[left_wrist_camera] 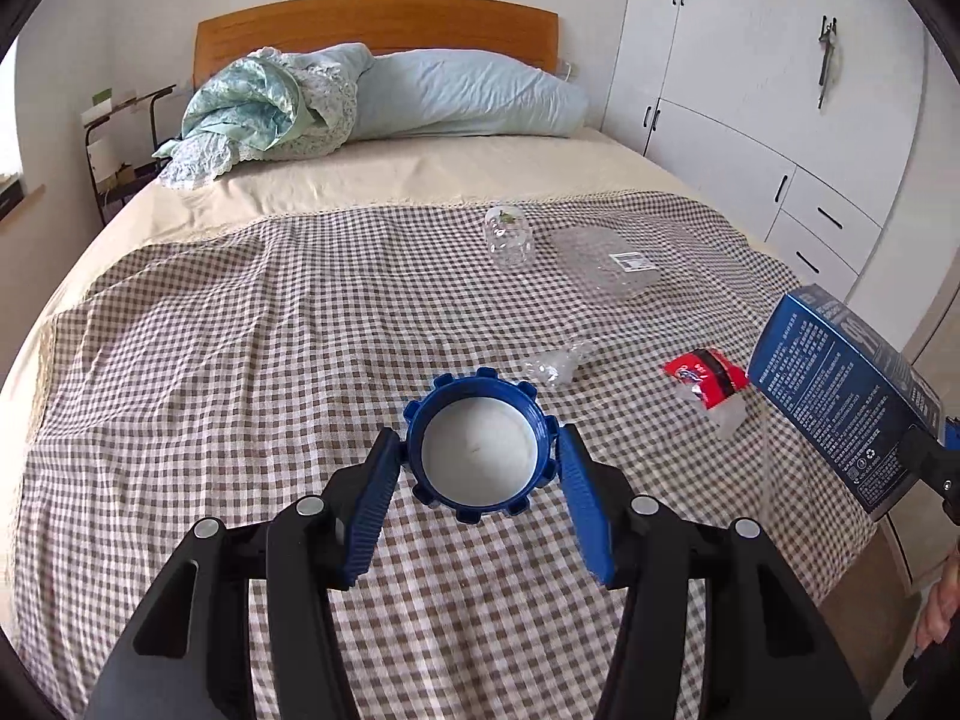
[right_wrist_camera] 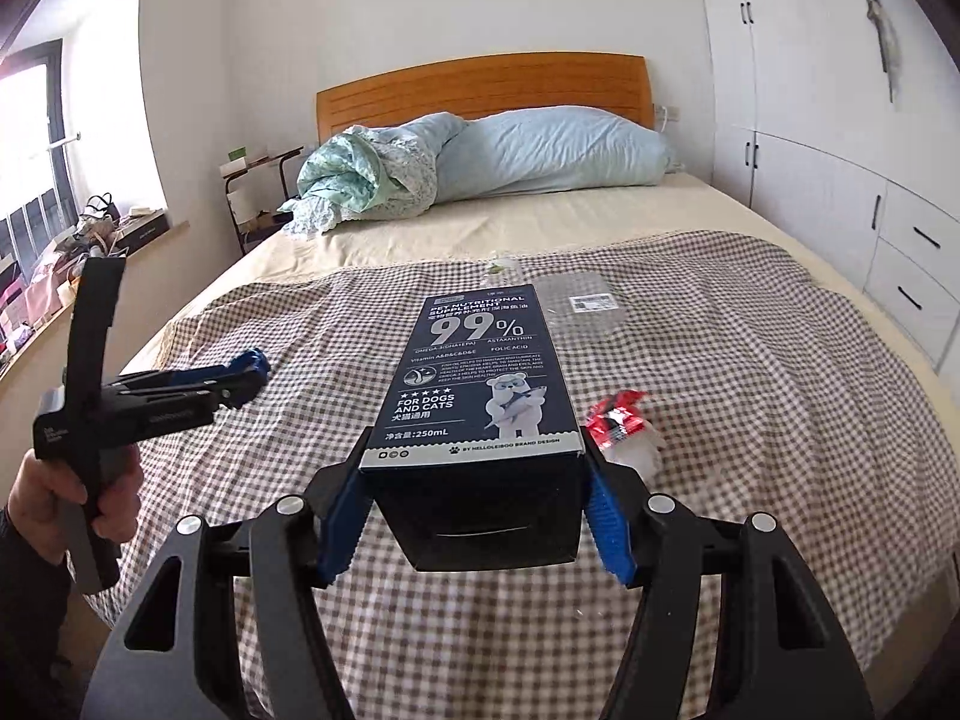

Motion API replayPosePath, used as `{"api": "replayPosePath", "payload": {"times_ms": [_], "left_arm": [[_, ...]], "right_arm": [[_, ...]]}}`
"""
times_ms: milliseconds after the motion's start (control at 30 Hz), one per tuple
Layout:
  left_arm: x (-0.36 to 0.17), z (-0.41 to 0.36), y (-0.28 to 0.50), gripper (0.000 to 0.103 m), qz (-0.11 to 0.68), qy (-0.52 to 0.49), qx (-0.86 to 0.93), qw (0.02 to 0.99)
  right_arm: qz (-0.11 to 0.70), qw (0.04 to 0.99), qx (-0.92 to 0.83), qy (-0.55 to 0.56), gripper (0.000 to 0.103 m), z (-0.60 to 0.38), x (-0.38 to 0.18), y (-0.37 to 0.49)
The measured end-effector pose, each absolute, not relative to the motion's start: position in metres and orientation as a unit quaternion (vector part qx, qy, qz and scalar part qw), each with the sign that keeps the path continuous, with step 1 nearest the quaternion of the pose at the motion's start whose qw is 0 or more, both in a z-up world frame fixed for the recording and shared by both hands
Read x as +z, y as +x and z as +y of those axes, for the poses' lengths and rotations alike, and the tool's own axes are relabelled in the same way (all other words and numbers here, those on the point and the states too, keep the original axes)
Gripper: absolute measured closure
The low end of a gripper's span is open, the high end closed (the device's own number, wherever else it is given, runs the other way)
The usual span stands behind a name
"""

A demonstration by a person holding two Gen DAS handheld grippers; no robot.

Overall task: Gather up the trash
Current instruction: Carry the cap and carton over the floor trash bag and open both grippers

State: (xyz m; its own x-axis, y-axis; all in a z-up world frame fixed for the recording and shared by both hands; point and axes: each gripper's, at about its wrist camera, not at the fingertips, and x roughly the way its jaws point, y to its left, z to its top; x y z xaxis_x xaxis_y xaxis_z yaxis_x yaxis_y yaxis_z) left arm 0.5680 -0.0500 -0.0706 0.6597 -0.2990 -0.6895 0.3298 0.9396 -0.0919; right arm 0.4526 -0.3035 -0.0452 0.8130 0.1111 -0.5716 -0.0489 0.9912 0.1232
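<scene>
My left gripper (left_wrist_camera: 480, 450) is shut on a blue ribbed jar lid (left_wrist_camera: 480, 447) with a white inside, held above the checked bedspread. It also shows from the side in the right wrist view (right_wrist_camera: 249, 375). My right gripper (right_wrist_camera: 474, 474) is shut on a dark blue pet-supplement box (right_wrist_camera: 480, 372), which shows at the right edge of the left wrist view (left_wrist_camera: 840, 396). On the bedspread lie a red wrapper with clear plastic (left_wrist_camera: 708, 384) (right_wrist_camera: 621, 423), a crumpled clear wrapper (left_wrist_camera: 558, 363), a clear cup on its side (left_wrist_camera: 509, 237) and a clear plastic clamshell (left_wrist_camera: 606, 261) (right_wrist_camera: 579, 306).
The bed carries a checked cloth (left_wrist_camera: 240, 360), a blue pillow (left_wrist_camera: 474, 96) and a bundled quilt (left_wrist_camera: 270, 108) by the wooden headboard (left_wrist_camera: 372, 24). White wardrobes and drawers (left_wrist_camera: 780, 120) stand on the right. A cluttered windowsill (right_wrist_camera: 90, 240) and a rack are on the left.
</scene>
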Motion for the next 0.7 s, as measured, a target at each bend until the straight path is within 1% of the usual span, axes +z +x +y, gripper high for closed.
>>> {"api": "replayPosePath", "payload": {"times_ms": [200,367,433,533,700], "left_arm": [[-0.041,-0.081,0.498,0.052,0.368,0.022,-0.208,0.906],[-0.038,-0.14,0.428,0.052,0.384,0.031,-0.277,0.88],[-0.045,-0.172,0.4,0.052,0.392,0.05,-0.302,0.868],[-0.063,-0.22,0.363,0.052,0.41,0.07,-0.336,0.845],[-0.113,-0.292,0.303,0.052,0.451,0.108,-0.372,0.804]], "right_arm": [[0.311,0.949,-0.011,0.054,0.042,-0.36,-0.039,0.369],[0.344,0.934,-0.075,0.06,0.042,-0.428,-0.052,0.272],[0.364,0.924,-0.099,0.065,0.042,-0.451,-0.07,0.234],[0.411,0.899,-0.123,0.089,0.042,-0.478,-0.114,0.18],[0.492,0.848,-0.137,0.145,0.042,-0.497,-0.201,0.112]]}}
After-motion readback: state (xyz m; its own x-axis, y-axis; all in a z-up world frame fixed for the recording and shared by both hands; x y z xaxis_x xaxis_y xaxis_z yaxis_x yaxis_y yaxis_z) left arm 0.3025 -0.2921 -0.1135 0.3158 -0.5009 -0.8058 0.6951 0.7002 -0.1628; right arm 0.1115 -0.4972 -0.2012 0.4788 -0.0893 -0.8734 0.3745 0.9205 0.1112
